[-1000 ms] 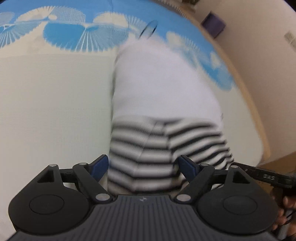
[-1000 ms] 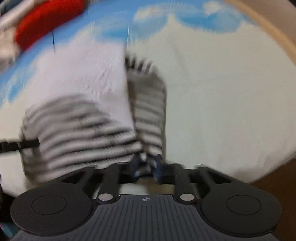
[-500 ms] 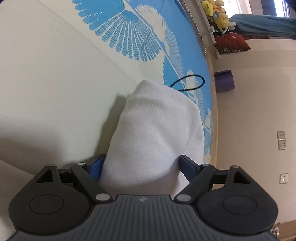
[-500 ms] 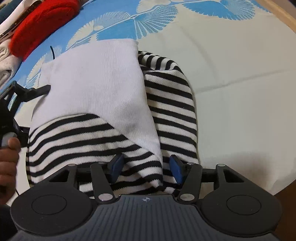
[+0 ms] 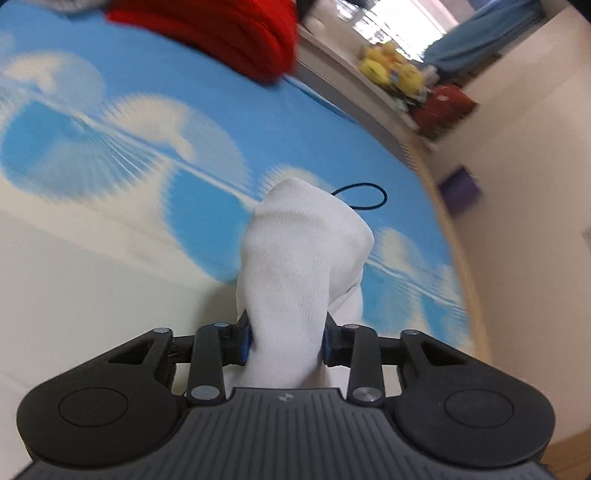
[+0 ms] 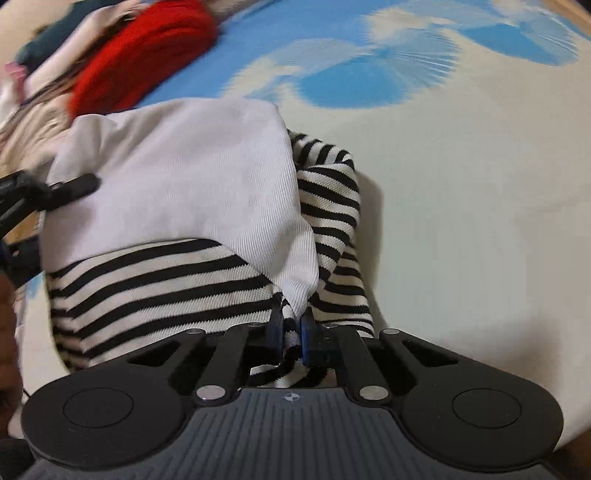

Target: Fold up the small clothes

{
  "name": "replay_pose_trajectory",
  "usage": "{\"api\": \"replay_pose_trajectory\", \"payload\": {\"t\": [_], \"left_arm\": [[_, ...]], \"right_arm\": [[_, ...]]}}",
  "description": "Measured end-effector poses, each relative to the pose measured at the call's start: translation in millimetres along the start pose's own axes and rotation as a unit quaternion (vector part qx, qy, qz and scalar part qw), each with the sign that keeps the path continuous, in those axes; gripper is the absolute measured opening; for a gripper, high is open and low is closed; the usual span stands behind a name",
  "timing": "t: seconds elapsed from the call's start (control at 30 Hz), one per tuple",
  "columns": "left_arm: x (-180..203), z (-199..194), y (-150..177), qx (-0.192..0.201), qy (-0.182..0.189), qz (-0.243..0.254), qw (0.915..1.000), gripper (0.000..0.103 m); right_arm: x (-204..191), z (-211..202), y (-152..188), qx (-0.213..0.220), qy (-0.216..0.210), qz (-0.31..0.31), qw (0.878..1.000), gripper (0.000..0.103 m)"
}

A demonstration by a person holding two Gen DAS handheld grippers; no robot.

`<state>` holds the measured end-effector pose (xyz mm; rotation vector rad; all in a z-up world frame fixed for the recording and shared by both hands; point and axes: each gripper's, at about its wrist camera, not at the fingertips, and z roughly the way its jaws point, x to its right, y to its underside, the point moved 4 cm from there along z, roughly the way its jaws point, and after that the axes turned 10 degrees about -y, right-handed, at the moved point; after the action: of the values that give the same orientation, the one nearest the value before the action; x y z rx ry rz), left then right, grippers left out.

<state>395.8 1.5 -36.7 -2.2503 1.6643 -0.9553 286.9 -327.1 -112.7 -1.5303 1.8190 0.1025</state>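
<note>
A small folded garment, white (image 6: 177, 173) with black-and-white striped parts (image 6: 159, 280), is held between both grippers above the bed. My left gripper (image 5: 286, 341) is shut on its white edge (image 5: 299, 258), which bunches up between the blue pads. My right gripper (image 6: 291, 334) is shut on the near corner, where white and striped layers meet. The left gripper's finger (image 6: 70, 188) shows at the garment's left side in the right wrist view.
The bed cover is cream with a blue fan pattern (image 5: 129, 147). A red knitted garment (image 5: 221, 33) and a heap of other clothes (image 6: 55, 74) lie at the far side. A black hair tie (image 5: 364, 197) lies on the cover. The bed's wooden edge (image 5: 458, 236) runs along the right.
Both grippers closed from open onto the garment. The left gripper now pinches the white edge and has swung toward the red garment; the right one pinches the near corner.
</note>
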Motion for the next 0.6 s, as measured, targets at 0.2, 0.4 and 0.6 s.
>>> {"api": "replay_pose_trajectory", "payload": {"t": [0.2, 0.4, 0.6], "left_arm": [[-49.3, -48.5, -7.6, 0.062, -0.148, 0.075, 0.9842, 0.053], [-51.7, -29.6, 61.8, -0.005, -0.089, 0.151, 0.9845, 0.053], [-62.4, 16.1, 96.5, -0.086, -0.153, 0.186, 0.9667, 0.057]], "right_arm": [[-54.0, 44.5, 7.5, -0.029, -0.01, -0.042, 0.999, 0.007], [-53.7, 49.2, 9.0, -0.036, 0.045, -0.051, 0.997, 0.006], [-50.4, 55.2, 21.9, -0.052, 0.103, -0.069, 0.991, 0.004]]}}
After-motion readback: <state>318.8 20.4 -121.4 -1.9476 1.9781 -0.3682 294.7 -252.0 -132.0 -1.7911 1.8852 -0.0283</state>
